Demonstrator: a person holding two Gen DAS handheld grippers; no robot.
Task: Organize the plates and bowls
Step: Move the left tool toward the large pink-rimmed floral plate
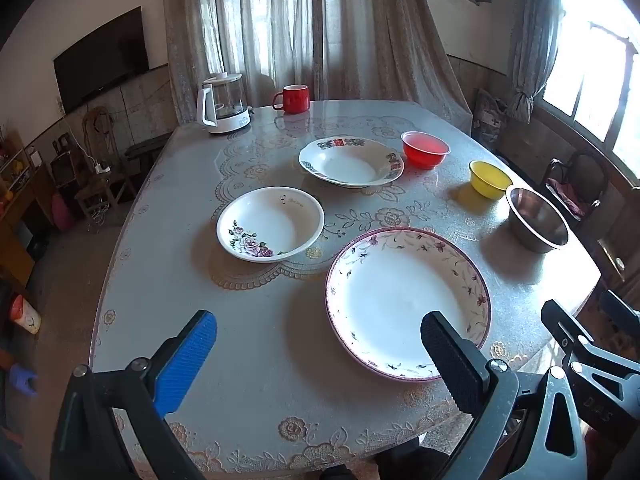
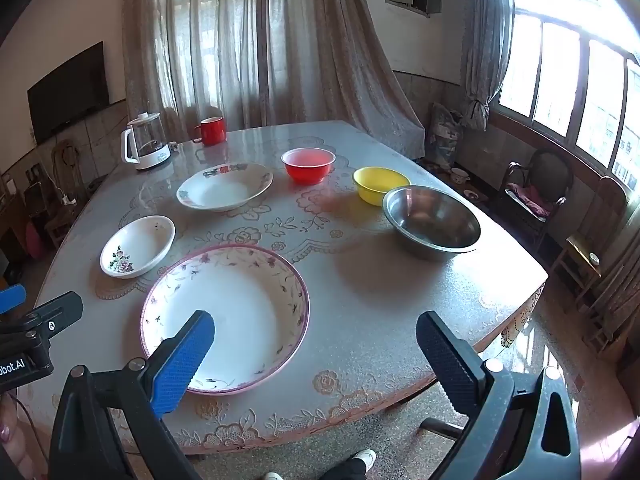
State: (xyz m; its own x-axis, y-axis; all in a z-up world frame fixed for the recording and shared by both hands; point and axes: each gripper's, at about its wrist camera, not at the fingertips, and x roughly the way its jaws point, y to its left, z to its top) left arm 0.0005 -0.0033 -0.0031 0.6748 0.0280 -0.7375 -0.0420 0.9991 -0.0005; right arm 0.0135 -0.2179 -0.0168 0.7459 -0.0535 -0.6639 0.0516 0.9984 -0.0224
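A large pink-rimmed floral plate (image 1: 404,296) (image 2: 240,312) lies nearest on the table. A small white rose bowl (image 1: 270,228) (image 2: 138,246) sits to its left. A patterned deep plate (image 1: 352,162) (image 2: 224,190) lies farther back. A red bowl (image 1: 425,149) (image 2: 308,165), a yellow bowl (image 1: 490,179) (image 2: 380,184) and a steel bowl (image 1: 538,218) (image 2: 432,220) stand at the right. My left gripper (image 1: 320,332) is open and empty over the near table edge. My right gripper (image 2: 316,332) is open and empty beside the large plate.
A glass kettle (image 1: 224,104) (image 2: 146,146) and a red mug (image 1: 294,99) (image 2: 211,130) stand at the table's far side. The table (image 1: 260,360) (image 2: 380,300) has a lace-patterned cover. Chairs and a window are to the right.
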